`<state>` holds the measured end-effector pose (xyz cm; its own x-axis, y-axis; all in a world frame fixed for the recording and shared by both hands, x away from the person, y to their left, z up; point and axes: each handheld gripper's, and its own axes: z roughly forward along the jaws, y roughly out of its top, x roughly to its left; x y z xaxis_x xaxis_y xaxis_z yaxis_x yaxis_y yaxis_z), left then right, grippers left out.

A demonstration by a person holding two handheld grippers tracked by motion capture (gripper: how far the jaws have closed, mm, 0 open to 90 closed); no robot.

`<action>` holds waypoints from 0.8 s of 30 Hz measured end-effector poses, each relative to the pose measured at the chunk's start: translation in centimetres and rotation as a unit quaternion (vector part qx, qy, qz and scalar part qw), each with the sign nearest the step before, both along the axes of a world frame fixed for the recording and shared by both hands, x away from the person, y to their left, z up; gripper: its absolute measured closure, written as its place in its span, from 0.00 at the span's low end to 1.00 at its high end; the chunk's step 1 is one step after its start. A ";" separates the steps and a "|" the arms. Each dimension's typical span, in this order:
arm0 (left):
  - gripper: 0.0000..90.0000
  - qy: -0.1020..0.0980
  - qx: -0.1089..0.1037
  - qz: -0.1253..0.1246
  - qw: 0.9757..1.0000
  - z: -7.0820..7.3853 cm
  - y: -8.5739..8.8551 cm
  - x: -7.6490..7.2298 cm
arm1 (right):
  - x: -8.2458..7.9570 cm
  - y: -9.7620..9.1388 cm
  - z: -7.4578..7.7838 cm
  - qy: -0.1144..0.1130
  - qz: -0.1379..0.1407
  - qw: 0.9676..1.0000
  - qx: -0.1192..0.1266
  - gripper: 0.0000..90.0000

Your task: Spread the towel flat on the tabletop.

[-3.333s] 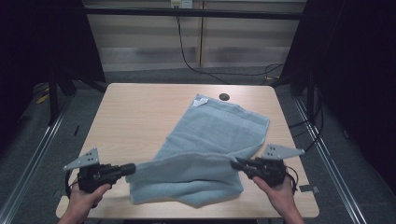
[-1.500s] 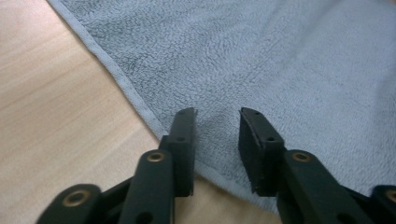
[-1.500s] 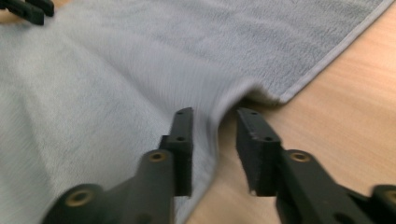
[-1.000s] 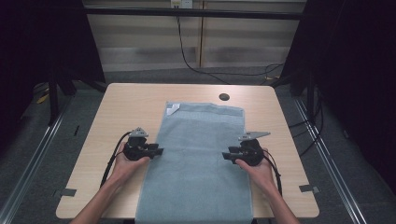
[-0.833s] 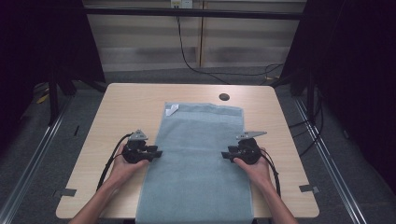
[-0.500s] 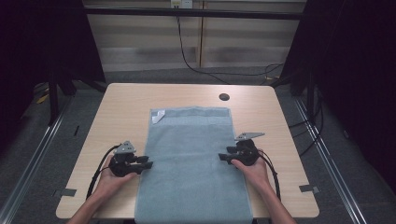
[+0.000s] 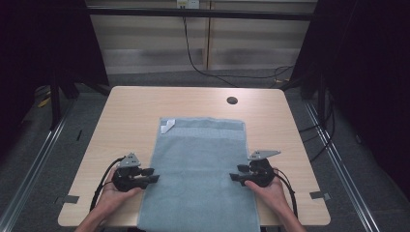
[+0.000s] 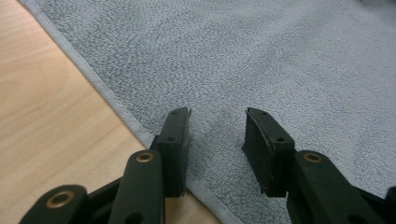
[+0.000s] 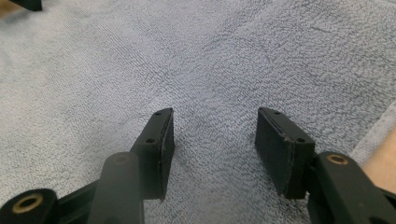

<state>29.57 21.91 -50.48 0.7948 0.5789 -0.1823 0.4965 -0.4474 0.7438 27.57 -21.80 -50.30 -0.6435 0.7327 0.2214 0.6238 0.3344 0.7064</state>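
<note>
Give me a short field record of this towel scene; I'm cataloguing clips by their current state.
surface: wooden table with a round hole near its far edge
item: grey-blue towel, spread flat, near end reaching the table's near edge
label: white tag at the towel's far left corner
left gripper: at the towel's left edge, jaws apart, nothing pinched; they have just opened a little
right gripper: at the towel's right edge, jaws apart over the cloth
</note>
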 end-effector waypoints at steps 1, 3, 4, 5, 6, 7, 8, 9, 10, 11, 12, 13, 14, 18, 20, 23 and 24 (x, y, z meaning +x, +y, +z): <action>0.67 0.001 0.002 -0.001 1.000 0.0 0.0 -0.2 | -0.2 -0.1 -0.1 0.000 0.000 1.000 0.006 0.53; 0.67 0.003 0.002 -0.001 1.000 0.1 0.0 -0.5 | -0.6 -0.3 -0.1 0.002 0.002 1.000 0.011 0.53; 0.67 0.002 0.004 -0.003 1.000 0.1 -0.1 -0.7 | -0.8 -0.3 -0.1 0.003 0.002 1.000 0.016 0.53; 0.67 0.002 0.004 -0.003 1.000 0.1 -0.1 -0.7 | -1.0 -0.4 -0.2 0.005 0.001 1.000 0.021 0.53; 0.67 0.003 0.008 -0.002 1.000 0.2 -0.3 -1.0 | -1.1 -0.4 -0.1 0.007 0.001 1.000 0.022 0.53; 0.67 0.005 0.008 -0.002 1.000 0.2 -0.3 -1.1 | -1.2 -0.4 -0.1 0.006 0.003 1.000 0.018 0.53; 0.66 0.004 0.007 -0.003 1.000 0.2 -0.3 -1.2 | -1.4 -0.4 -0.1 0.003 0.004 1.000 0.017 0.53; 0.66 0.007 0.008 -0.005 1.000 0.2 -0.4 -1.4 | -1.5 -0.4 -0.1 0.005 0.003 1.000 0.020 0.53; 0.66 0.008 0.006 -0.003 1.000 0.2 -0.4 -1.5 | -1.7 -0.4 -0.1 0.009 0.002 1.000 0.024 0.53; 0.66 0.008 0.006 -0.003 1.000 0.2 -0.4 -1.5 | -1.7 -0.4 -0.1 0.009 0.002 1.000 0.024 0.53; 0.66 0.012 0.001 -0.003 1.000 0.2 -0.4 -1.8 | -1.9 -0.4 -0.1 0.009 0.004 1.000 0.026 0.53; 0.66 0.016 -0.004 -0.006 1.000 0.2 -0.3 -2.1 | -2.3 -0.5 -0.1 0.013 0.008 1.000 0.027 0.53; 0.66 0.018 -0.003 -0.007 1.000 0.2 -0.3 -2.3 | -2.5 -0.5 -0.1 0.013 0.009 1.000 0.027 0.53; 0.66 0.023 0.002 -0.016 1.000 0.4 -0.3 -3.2 | -3.3 -0.3 0.0 0.010 0.019 1.000 0.019 0.53; 0.66 0.027 0.003 -0.021 0.999 0.5 -0.3 -4.4 | -3.7 -0.2 0.0 0.009 0.025 0.999 0.019 0.53; 0.66 0.022 0.008 -0.025 0.999 0.5 -0.4 -5.2 | -4.5 0.0 0.1 0.014 0.029 0.999 0.021 0.53; 0.66 0.026 0.005 -0.024 0.999 0.5 -0.4 -5.4 | -4.5 0.0 0.1 0.014 0.029 0.999 0.021 0.53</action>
<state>24.18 21.56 -49.94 0.8107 0.5431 -0.2184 0.5129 -0.4792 0.7123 23.06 -21.80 -50.22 -0.6772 0.6846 0.2696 0.6245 0.3411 0.7026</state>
